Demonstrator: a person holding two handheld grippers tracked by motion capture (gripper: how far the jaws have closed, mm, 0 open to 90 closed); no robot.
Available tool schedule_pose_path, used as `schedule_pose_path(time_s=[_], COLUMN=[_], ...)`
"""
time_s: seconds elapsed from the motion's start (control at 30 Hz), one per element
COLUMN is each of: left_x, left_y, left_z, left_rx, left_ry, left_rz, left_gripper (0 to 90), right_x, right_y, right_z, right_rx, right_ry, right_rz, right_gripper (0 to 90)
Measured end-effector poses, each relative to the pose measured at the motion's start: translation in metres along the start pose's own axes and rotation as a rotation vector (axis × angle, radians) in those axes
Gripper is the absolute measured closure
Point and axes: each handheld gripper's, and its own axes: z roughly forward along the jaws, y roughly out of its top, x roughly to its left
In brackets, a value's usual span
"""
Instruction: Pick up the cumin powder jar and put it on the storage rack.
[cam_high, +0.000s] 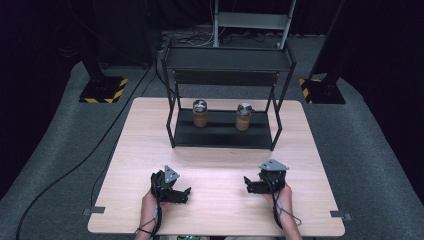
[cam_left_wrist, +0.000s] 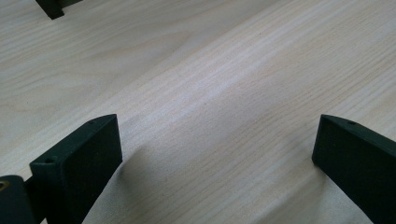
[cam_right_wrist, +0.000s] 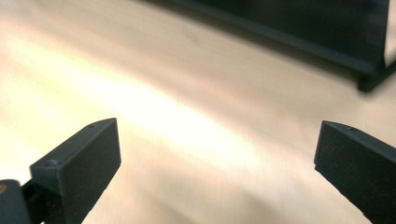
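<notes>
Two small jars with brownish contents and silvery lids stand on the bottom shelf of a black metal rack (cam_high: 223, 136): one jar (cam_high: 200, 114) to the left, the other jar (cam_high: 243, 117) to the right. My left gripper (cam_high: 183, 194) rests low over the near part of the wooden table (cam_high: 215, 160), open, with nothing between its jaws. In the left gripper view the left gripper (cam_left_wrist: 217, 140) has bare wood between the jaws. My right gripper (cam_high: 249, 184) is near the front right, also open and empty. In the blurred right gripper view the right gripper (cam_right_wrist: 217, 140) faces the rack's base (cam_right_wrist: 299, 28).
The rack stands at the table's far middle, with an upper shelf (cam_high: 227, 59) above the jars. A rack foot (cam_left_wrist: 49, 8) shows at the top left of the left gripper view. Grey carpet, cables and black stands with yellow-striped bases (cam_high: 104, 91) surround the table.
</notes>
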Motion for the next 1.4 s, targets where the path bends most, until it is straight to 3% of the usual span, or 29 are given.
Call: schedule_pose_path(time_s=[0.23, 0.4, 0.77, 0.9, 1.4], left_x=[0.0, 0.001, 0.001, 0.001, -0.002], left_y=[0.0, 0.001, 0.001, 0.0, 0.0], left_z=[0.0, 0.0, 0.0, 0.0, 0.0], left_rx=[0.001, 0.003, 0.003, 0.002, -0.001], left_ry=[-0.001, -0.003, -0.004, -0.002, 0.007], left_rz=[-0.001, -0.004, -0.006, -0.004, 0.004], left_gripper=[0.8, 0.8, 0.9, 0.9, 0.7], right_x=[0.008, 0.009, 0.008, 0.005, 0.008], right_y=[-0.041, -0.054, -0.058, -0.055, -0.053], right_z=[-0.035, -0.044, -0.045, -0.043, -0.041], right_rx=[0.018, 0.022, 0.013, 0.035, 0.03], right_ry=[-0.049, -0.055, -0.062, -0.051, -0.068], right_rz=[0.034, 0.052, 0.08, 0.085, 0.076], right_gripper=[0.0, 0.0, 0.0, 0.0, 0.0])
